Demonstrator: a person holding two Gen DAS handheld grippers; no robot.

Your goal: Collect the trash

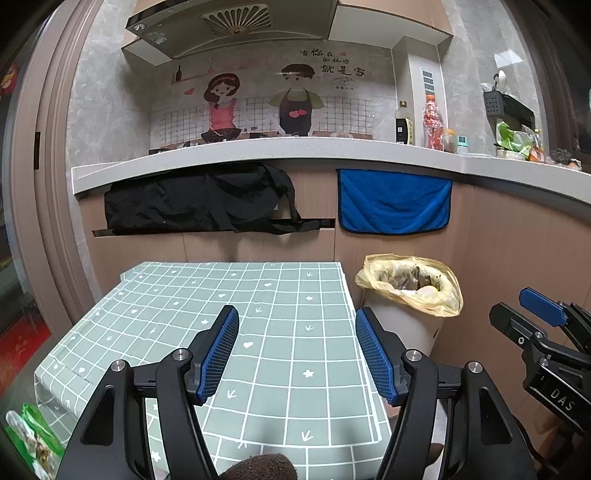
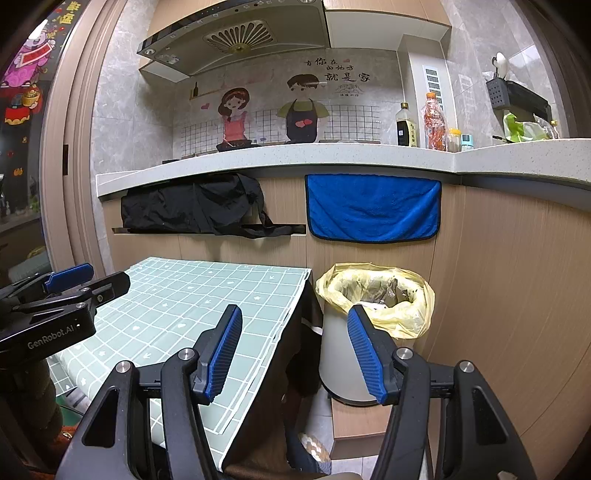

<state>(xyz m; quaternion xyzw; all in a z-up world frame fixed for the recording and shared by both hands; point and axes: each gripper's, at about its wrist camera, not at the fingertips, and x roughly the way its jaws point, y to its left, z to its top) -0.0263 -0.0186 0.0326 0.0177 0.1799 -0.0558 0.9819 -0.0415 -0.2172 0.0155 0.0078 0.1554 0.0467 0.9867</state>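
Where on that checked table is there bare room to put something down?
Nearly all the table shows bare, from the far edge by the cupboards to the near edge under the left claw. The countertop's right end is crowded with bottles and bags. The bin beside the table is already filled.

Home kitchen: range hood, countertop, condiment bottles
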